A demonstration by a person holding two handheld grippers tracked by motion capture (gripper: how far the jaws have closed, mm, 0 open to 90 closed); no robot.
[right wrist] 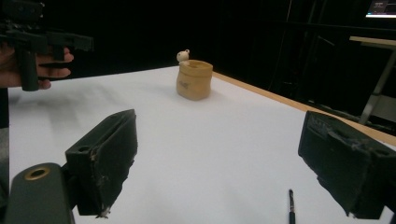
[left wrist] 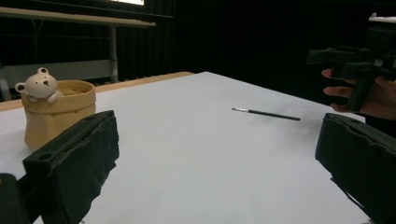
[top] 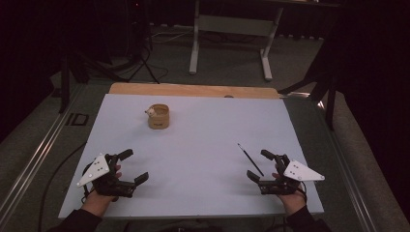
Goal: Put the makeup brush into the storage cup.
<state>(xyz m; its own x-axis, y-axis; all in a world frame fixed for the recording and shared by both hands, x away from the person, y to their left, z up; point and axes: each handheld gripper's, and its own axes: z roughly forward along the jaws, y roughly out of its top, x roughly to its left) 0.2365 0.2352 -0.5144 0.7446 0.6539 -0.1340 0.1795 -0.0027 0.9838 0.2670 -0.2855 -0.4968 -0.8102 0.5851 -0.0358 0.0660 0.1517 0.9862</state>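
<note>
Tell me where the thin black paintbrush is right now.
The thin black paintbrush lies flat on the white table surface at the high view's right, just ahead of the open right gripper, far from the tan bear-decorated pot.

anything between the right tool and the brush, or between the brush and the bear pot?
Nothing visible. The brush lies on bare table just ahead of the open right tool, and the stretch to the bear pot is bare too.
</note>
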